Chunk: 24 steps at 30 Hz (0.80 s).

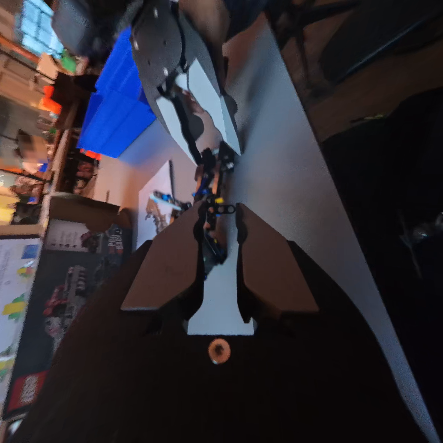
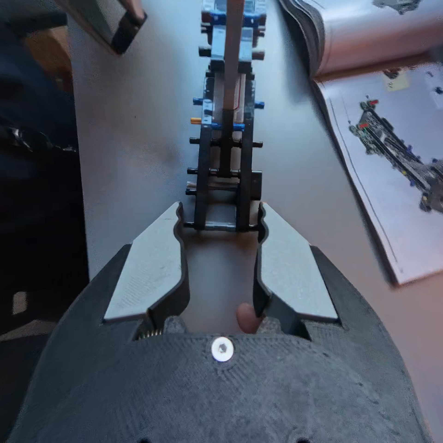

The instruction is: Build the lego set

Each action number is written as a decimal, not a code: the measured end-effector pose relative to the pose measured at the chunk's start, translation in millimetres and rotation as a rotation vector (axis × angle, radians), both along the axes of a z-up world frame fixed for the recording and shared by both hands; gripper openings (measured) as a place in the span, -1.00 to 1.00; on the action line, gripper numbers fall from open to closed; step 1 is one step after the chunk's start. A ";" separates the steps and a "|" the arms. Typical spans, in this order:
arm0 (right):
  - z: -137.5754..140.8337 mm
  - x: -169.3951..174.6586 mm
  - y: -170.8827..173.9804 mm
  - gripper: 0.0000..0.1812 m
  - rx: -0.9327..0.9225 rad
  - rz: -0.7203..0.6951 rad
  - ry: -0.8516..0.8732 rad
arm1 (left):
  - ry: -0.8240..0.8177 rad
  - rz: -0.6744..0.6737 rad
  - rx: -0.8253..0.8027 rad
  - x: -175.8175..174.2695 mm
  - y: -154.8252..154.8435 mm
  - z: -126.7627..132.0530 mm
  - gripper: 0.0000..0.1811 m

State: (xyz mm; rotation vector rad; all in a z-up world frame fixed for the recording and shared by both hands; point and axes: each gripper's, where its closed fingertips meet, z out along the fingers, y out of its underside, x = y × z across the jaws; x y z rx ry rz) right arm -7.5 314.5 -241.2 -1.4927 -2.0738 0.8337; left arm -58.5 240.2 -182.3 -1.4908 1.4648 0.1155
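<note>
Here the right gripper [image 2: 220,217] clamps the frame's [image 2: 221,153] end near the tabletop [image 2: 134,134] edge — the left gripper [image 1: 217,211], jaws parted, probably must fit the black beam [image 1: 221,209] squarely.

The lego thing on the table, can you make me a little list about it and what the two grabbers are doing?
model: long black lego frame with blue pins, lying on the grey table
right gripper: fingers on either side of the frame's near end; grip hard to confirm
left gripper: at the frame's other end, a black beam with holes between its fingers; blurred, grip unclear
instructions: open booklet beside the frame
behind: blue bin, lego box
</note>
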 end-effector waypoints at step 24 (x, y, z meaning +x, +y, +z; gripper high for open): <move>61.2 -22.2 -59.5 -0.95 -0.298 -0.281 0.416 | 0.236 0.073 0.466 46.6 21.5 -0.9 -0.77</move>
